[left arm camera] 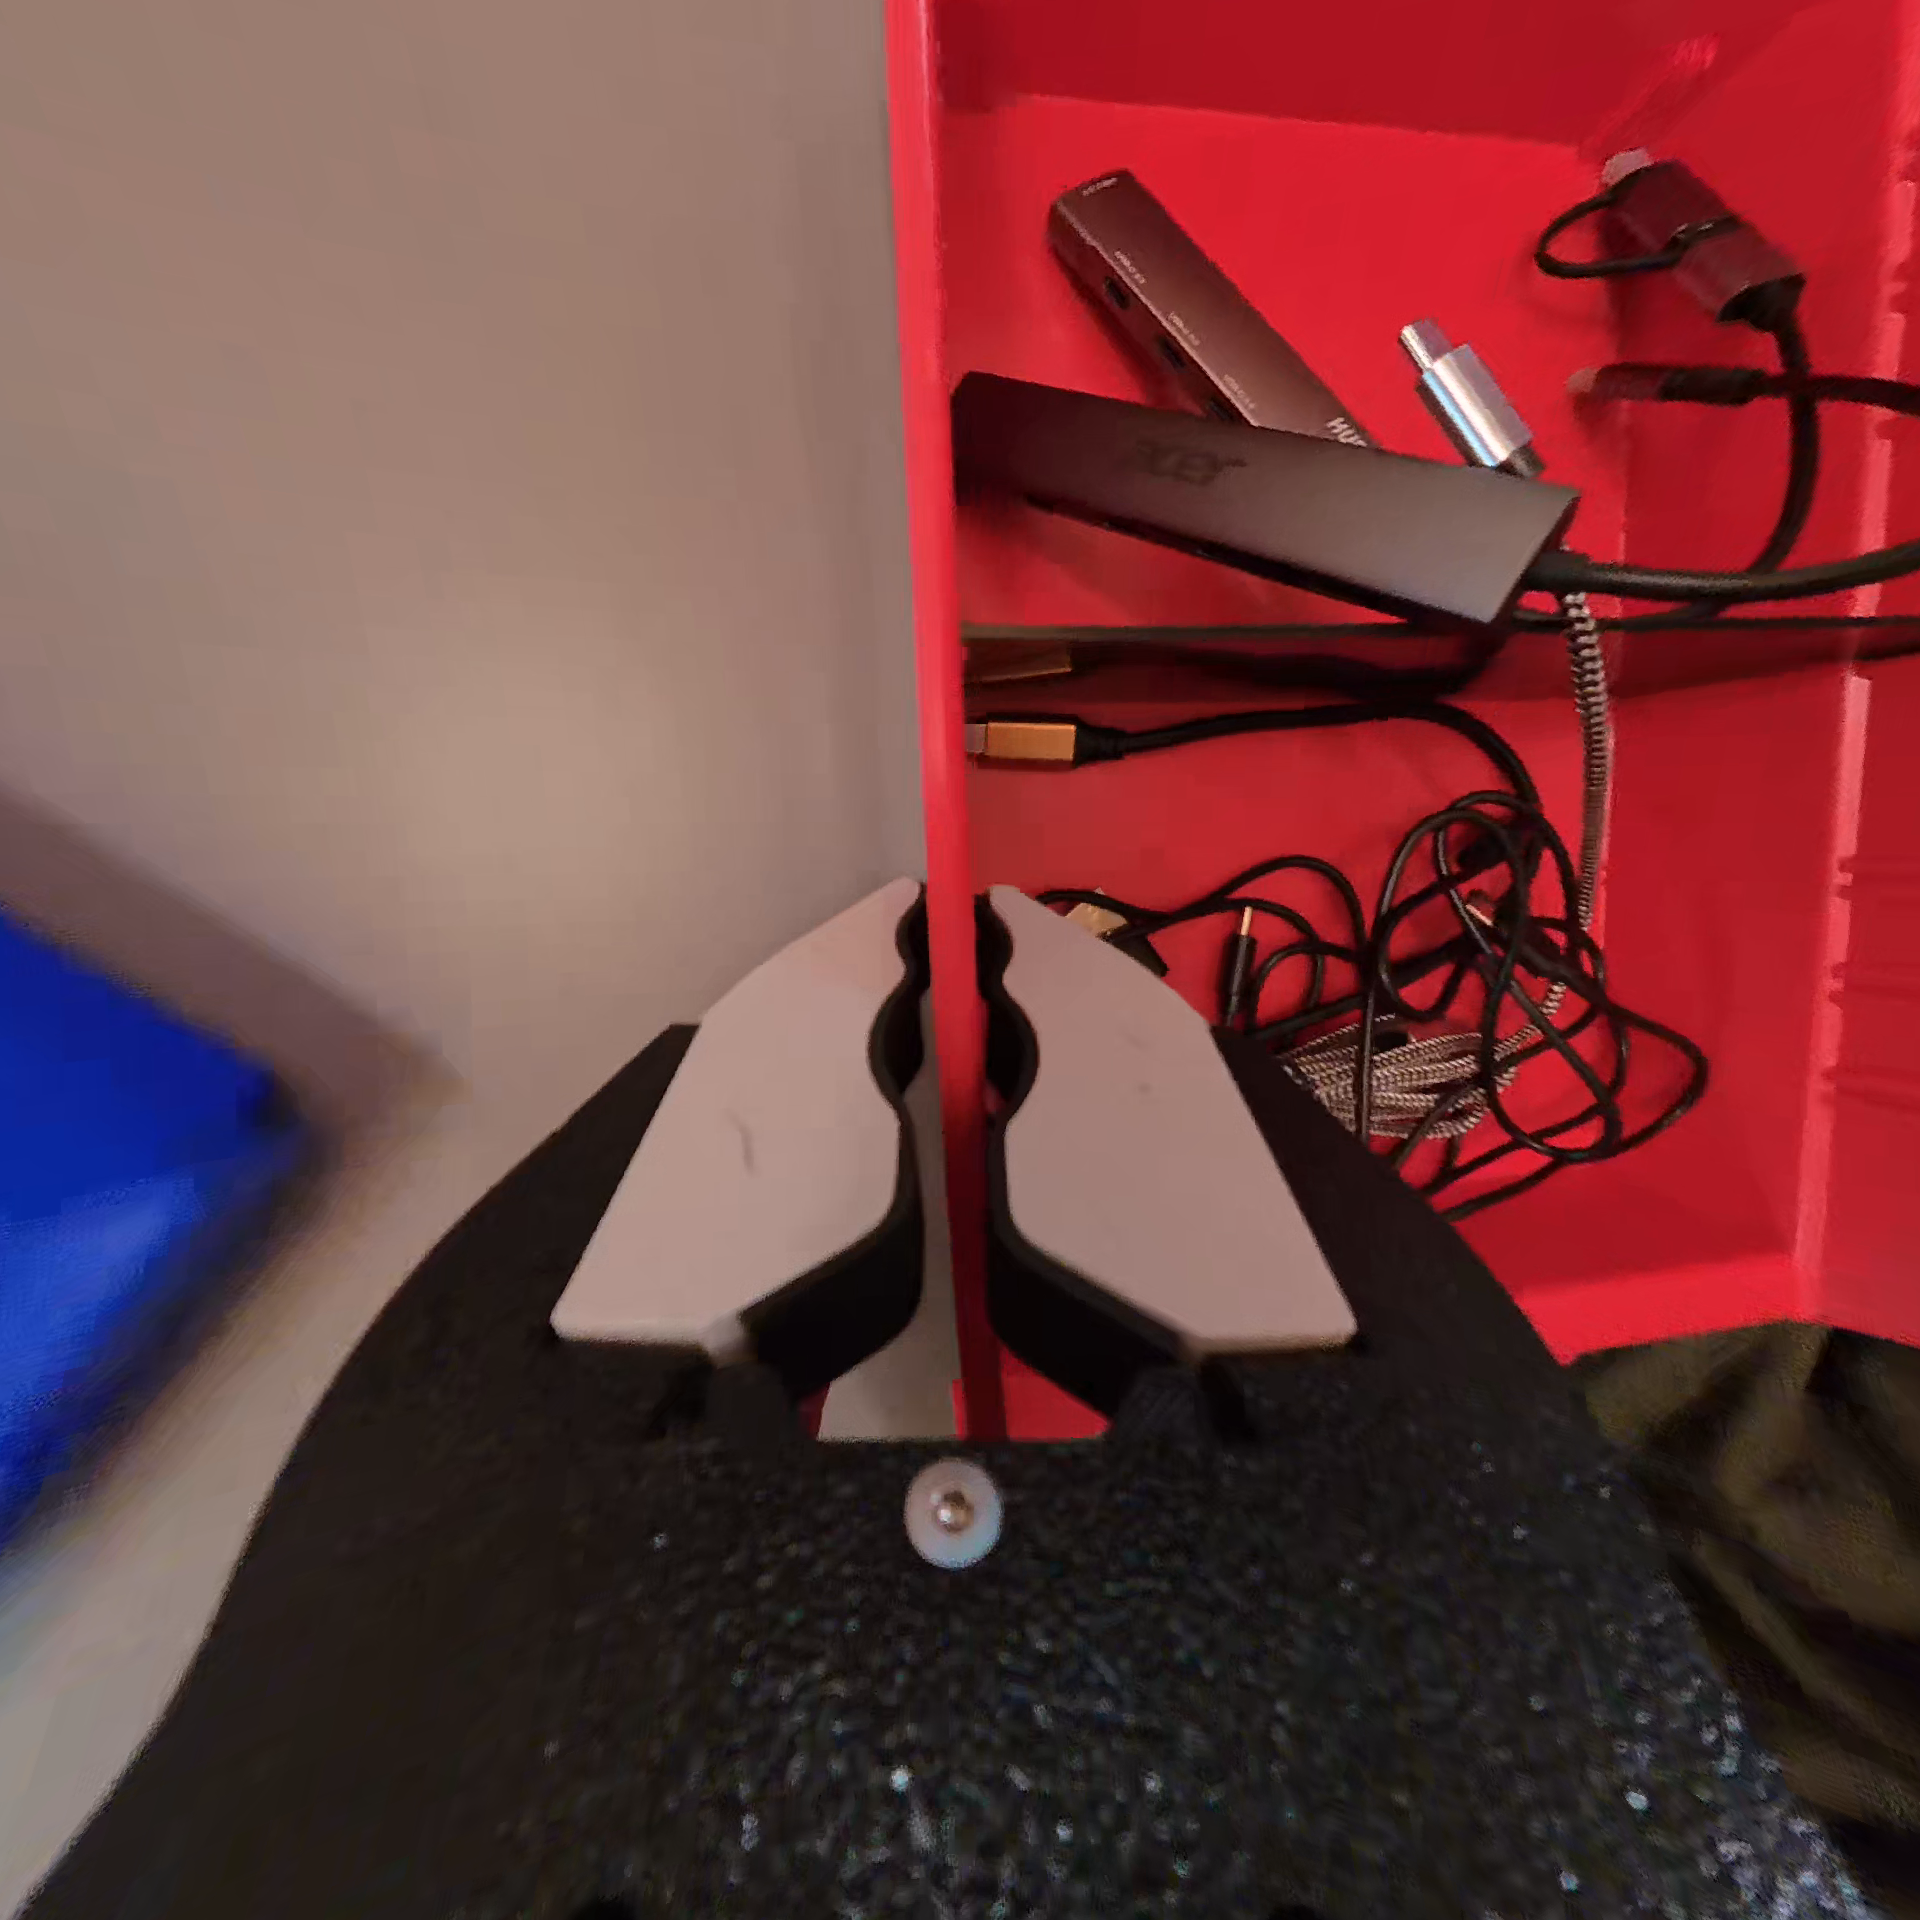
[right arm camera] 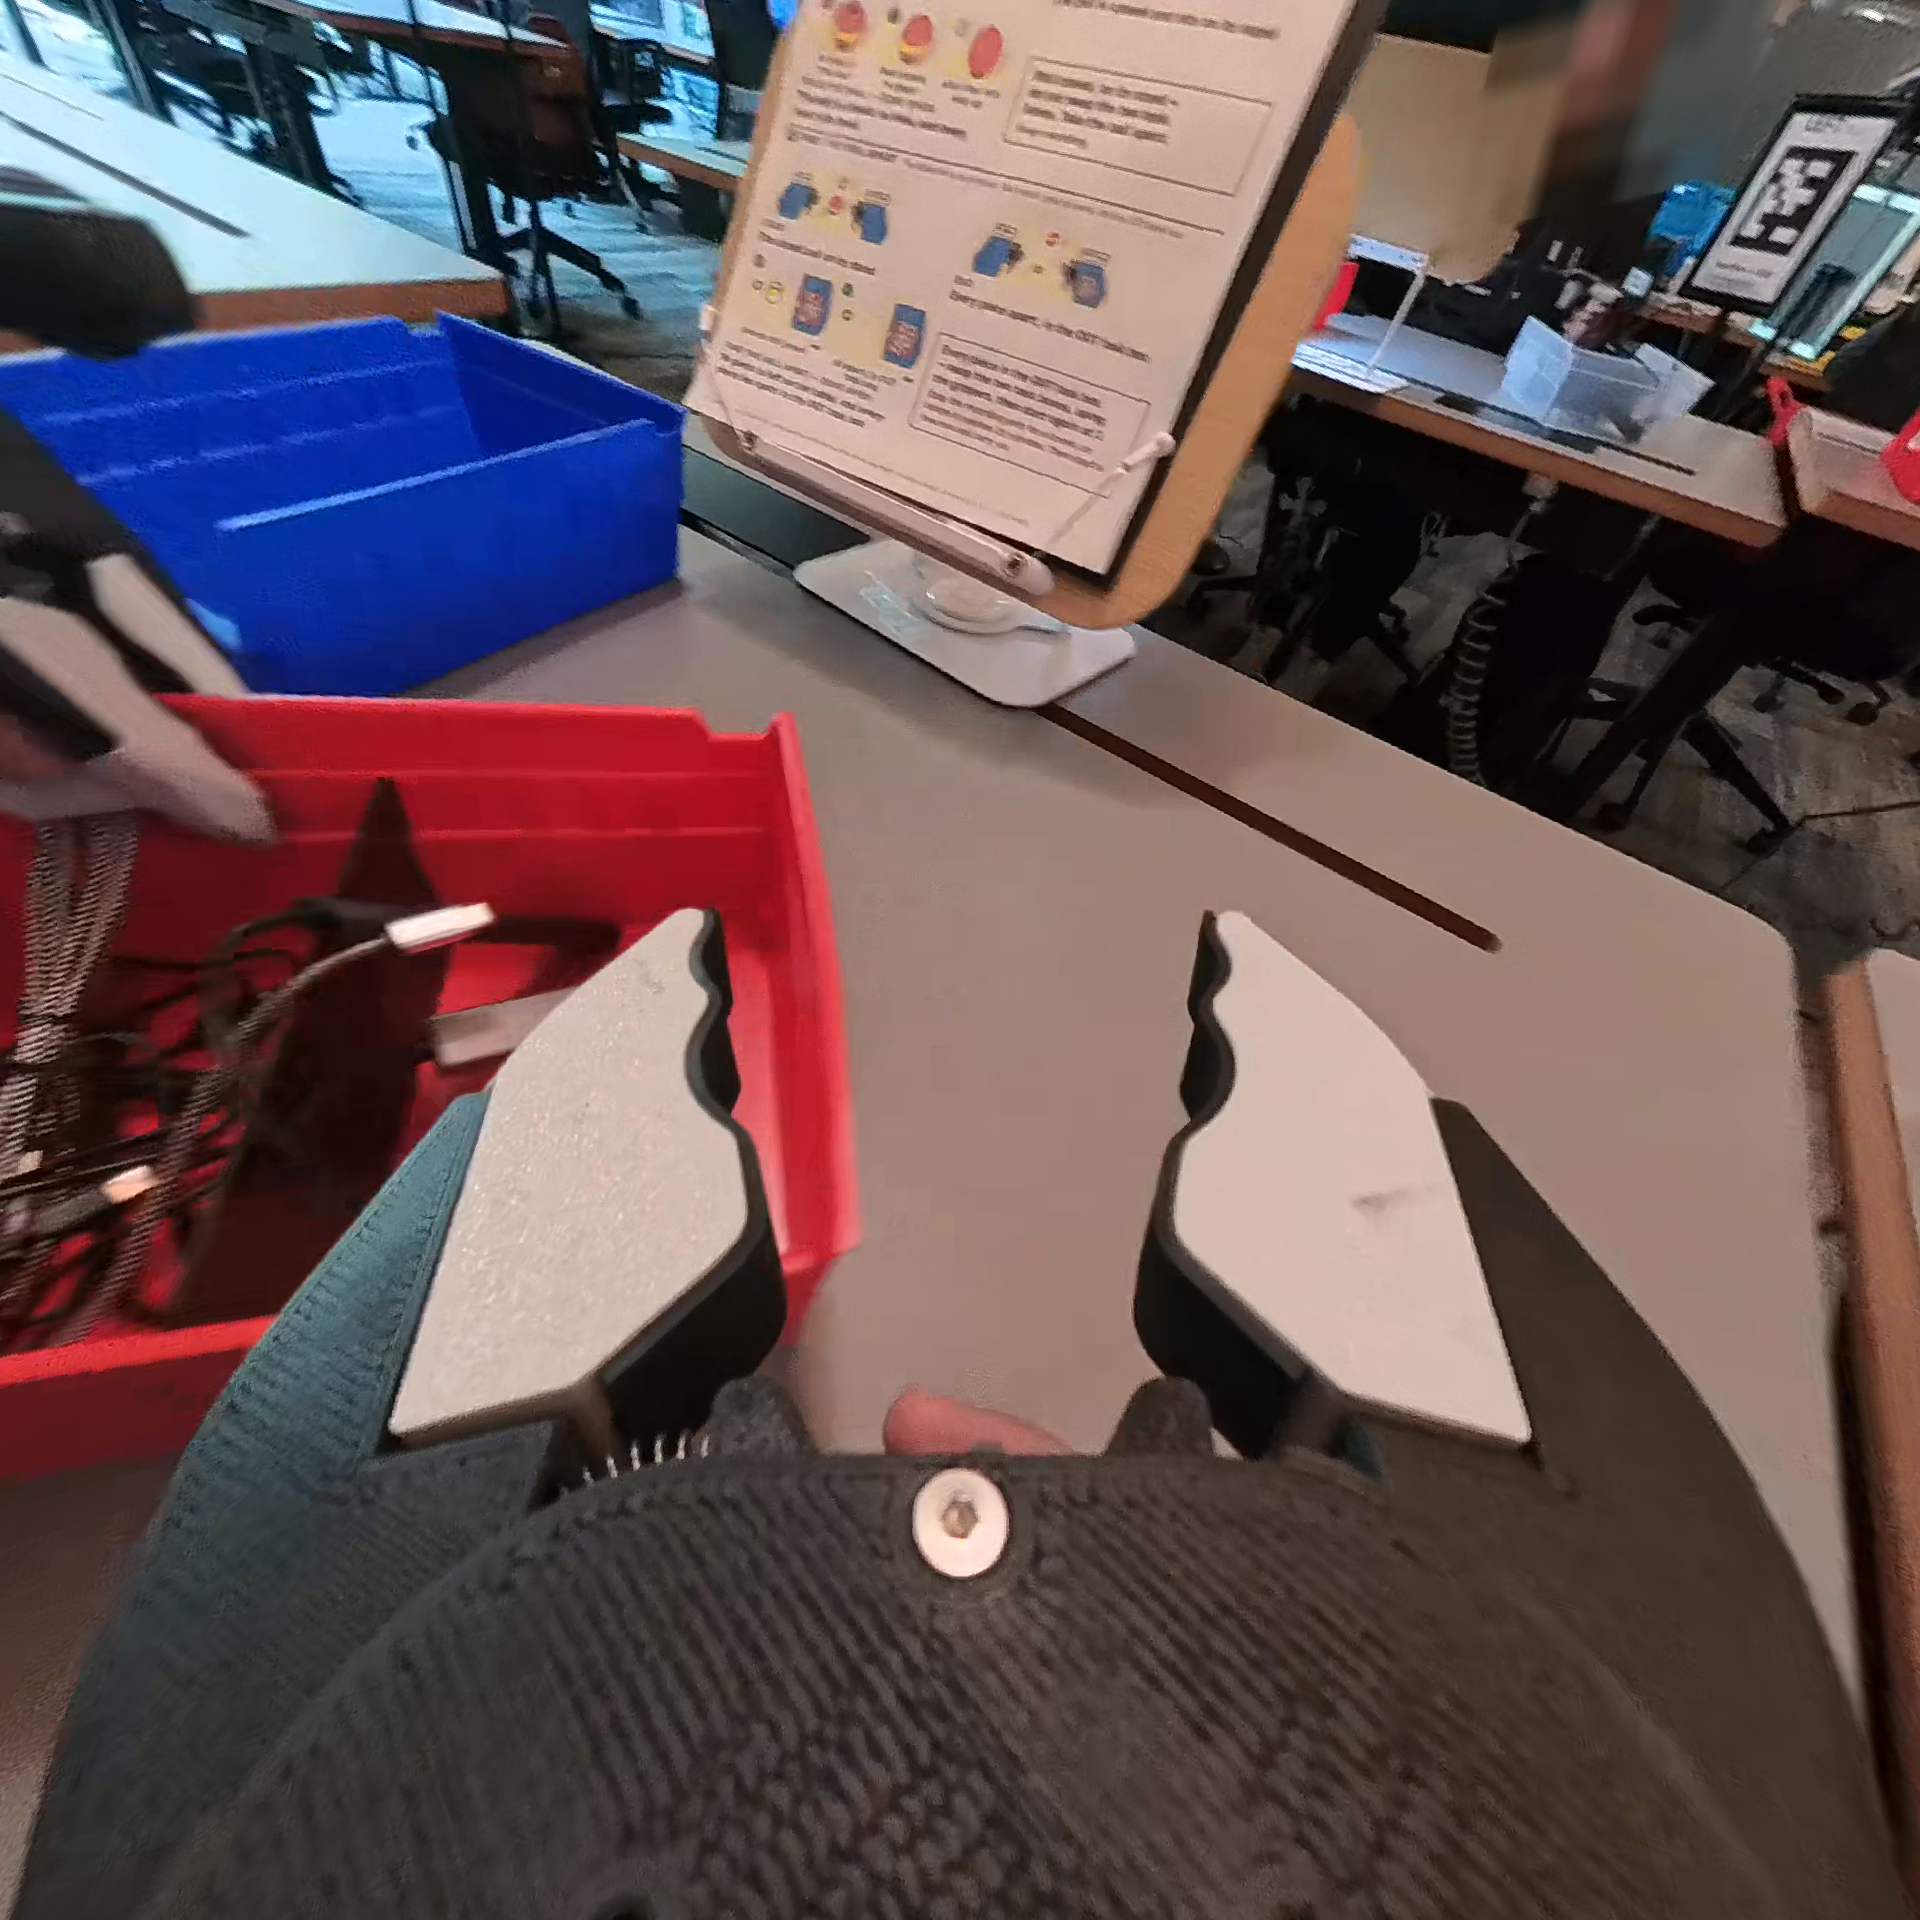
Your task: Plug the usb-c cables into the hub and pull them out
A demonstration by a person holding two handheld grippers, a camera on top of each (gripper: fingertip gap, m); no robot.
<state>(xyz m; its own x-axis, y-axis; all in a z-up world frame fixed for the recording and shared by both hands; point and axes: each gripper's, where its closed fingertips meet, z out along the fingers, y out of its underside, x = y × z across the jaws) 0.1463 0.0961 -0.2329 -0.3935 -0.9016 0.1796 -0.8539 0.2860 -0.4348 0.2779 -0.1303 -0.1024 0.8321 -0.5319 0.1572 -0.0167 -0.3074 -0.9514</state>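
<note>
The left gripper (left arm camera: 948, 914) is clamped on the side wall of the red bin (left arm camera: 940, 520), 1 finger outside and 1 inside, so it seems to be steadying or shifting the bin rather than working a cable. The right gripper (right arm camera: 961, 925) hangs over the bare grey table (right arm camera: 1039, 935) just beside that bin, its jaws spread wide with nothing between them. Inside the bin I count 2 hubs: a long dark hub (left arm camera: 1247, 488) lying across the middle and a slimmer grey hub (left arm camera: 1195, 312) tilted behind it, part hidden by the dark one. Around them sit loose plugs: a silver-tipped connector (left arm camera: 1465, 395) just beside the grey hub, a gold-tipped plug (left arm camera: 1023, 743) against the wall, and a tangle of thin black and braided cables (left arm camera: 1455, 1008) nearer the front. No plug looks seated in the hub ports that show, so I judge the plugging-in has not begun; this is the set-up step. A blue bin (right arm camera: 364, 468) and a stand with a printed sheet (right arm camera: 987, 260) sit farther back on the table. Next, I reckon, the right gripper must come over the rim, pick 1 USB-C plug by its shell, and line it up square with a port while the hub is held from sliding.
</note>
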